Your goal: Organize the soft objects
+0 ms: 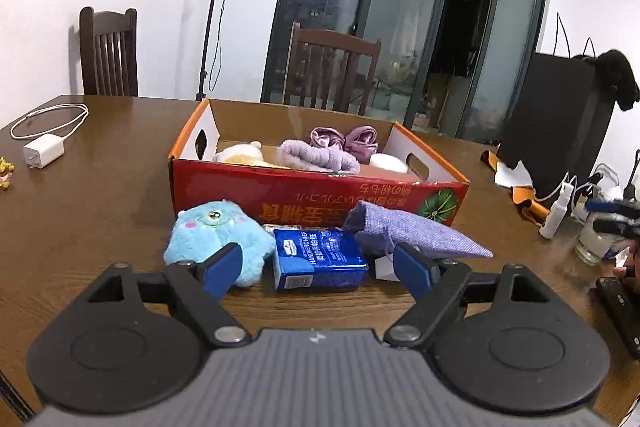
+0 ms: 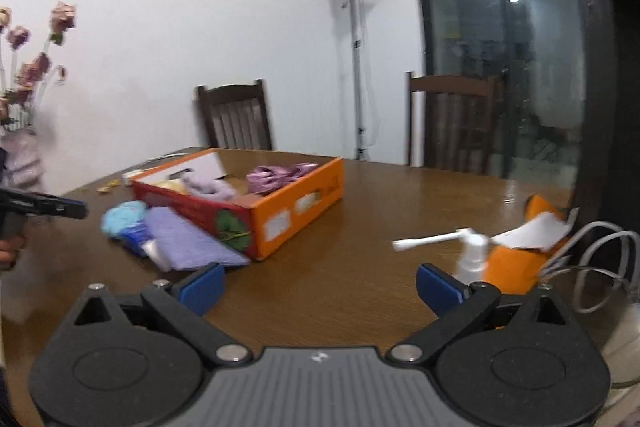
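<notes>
A brown wooden table (image 1: 100,187) fills the lower half of both views. At centre frame in the left wrist view sits an open red and orange cardboard box (image 1: 320,193) holding purple and cream soft items. Just below it lie a lilac cloth pouch (image 1: 420,233), a blue plush toy (image 1: 216,239) and a blue tissue pack (image 1: 320,259). The left gripper (image 1: 318,269) is released, empty, near the pack. The right gripper (image 2: 320,287) is released over bare table.

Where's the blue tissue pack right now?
Left wrist view: blue tissue pack lies on the table before the box, between blue plush and purple cloth.
</notes>
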